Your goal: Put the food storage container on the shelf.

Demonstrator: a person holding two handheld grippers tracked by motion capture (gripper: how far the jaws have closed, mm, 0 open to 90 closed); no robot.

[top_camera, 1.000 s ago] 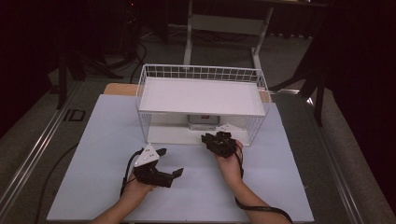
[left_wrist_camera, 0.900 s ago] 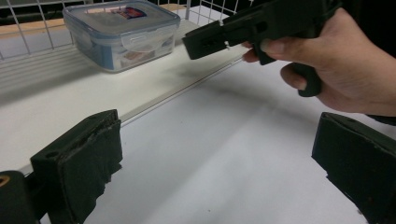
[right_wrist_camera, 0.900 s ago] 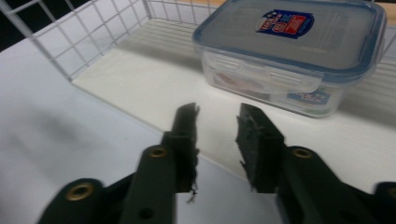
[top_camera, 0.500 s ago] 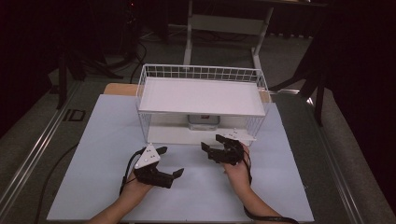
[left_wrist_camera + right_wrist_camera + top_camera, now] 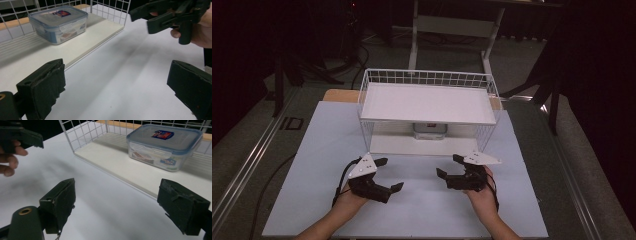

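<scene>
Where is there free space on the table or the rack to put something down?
The top shelf of the wire rack is bare. The white table is free left and right of the rack, and between the left gripper and right gripper. The lower shelf is tighter: the plastic container sits at its back.

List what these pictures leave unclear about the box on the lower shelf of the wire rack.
- Box, high view: the rack's top shelf covers most of it; a front strip shows.
- Contents, right gripper view: something lies behind the clear wall, too blurred to name.
- Lid label: print too small to read.
- Back of the box, left gripper view: faces away, unseen.
- Latches: whether all are shut cannot be told.
</scene>
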